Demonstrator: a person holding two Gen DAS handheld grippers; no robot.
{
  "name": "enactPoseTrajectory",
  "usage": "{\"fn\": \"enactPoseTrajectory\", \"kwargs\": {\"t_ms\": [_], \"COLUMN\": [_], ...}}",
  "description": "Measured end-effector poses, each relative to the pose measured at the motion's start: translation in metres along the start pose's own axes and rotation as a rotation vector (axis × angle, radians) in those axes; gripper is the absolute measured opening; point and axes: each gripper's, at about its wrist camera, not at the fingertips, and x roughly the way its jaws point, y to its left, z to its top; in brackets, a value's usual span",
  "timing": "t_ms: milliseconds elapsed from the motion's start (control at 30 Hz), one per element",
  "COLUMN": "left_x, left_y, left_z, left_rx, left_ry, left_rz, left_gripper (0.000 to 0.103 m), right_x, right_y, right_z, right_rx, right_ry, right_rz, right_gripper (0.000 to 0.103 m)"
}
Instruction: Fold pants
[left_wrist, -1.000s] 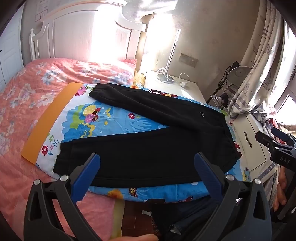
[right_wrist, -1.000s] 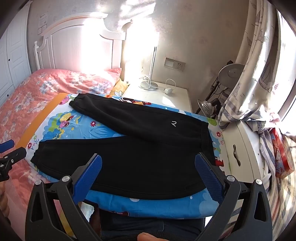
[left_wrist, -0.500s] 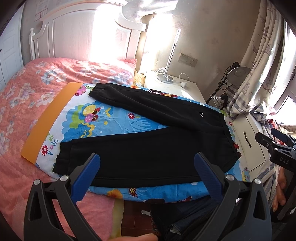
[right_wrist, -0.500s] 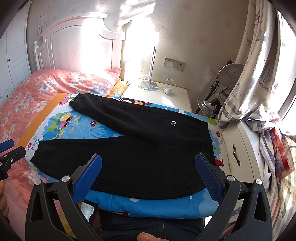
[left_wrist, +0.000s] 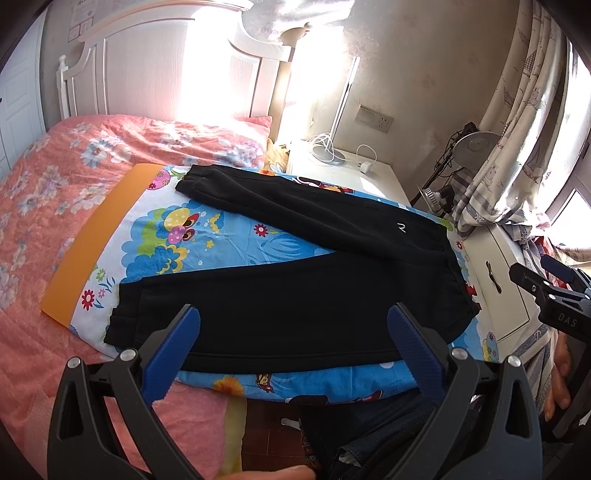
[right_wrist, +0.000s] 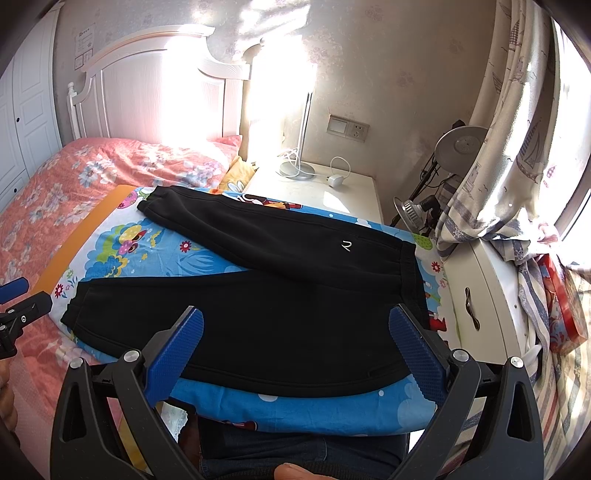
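Note:
Black pants (left_wrist: 295, 295) (right_wrist: 280, 291) lie flat on a blue cartoon-print cloth (left_wrist: 221, 243) (right_wrist: 155, 254) over the bed. The two legs spread apart in a V, cuffs to the left and waistband at the right, with a small white logo on the far leg. My left gripper (left_wrist: 293, 321) is open above the near leg, nothing between its blue pads. My right gripper (right_wrist: 295, 323) is open too, hovering over the near leg close to the waistband. Each gripper shows at the edge of the other's view, the right one (left_wrist: 546, 291) and the left one (right_wrist: 18, 306).
A pink floral bedspread (left_wrist: 48, 192) lies left, a white headboard (left_wrist: 166, 66) behind. A white nightstand (right_wrist: 325, 188) holds a lamp base and charger. A white cabinet (right_wrist: 476, 295), a fan, a desk lamp and curtains (right_wrist: 517, 147) crowd the right. The person's legs are below.
Almost nothing has changed; both grippers stay open and hover over the near leg, with only a slight drift of the view.

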Motion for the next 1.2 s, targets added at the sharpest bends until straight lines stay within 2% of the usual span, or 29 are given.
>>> {"fn": "enactPoseTrajectory", "kwargs": {"t_ms": [1200], "left_x": [-0.0001], "left_y": [0.0], "left_z": [0.001], "left_rx": [-0.001], "left_ry": [0.0], "left_rz": [-0.002], "left_gripper": [0.101], "right_x": [-0.0023], "right_y": [-0.002], "right_z": [0.002], "right_rx": [0.001], "right_ry": [0.0], "right_rz": [0.0], "right_gripper": [0.097]}}
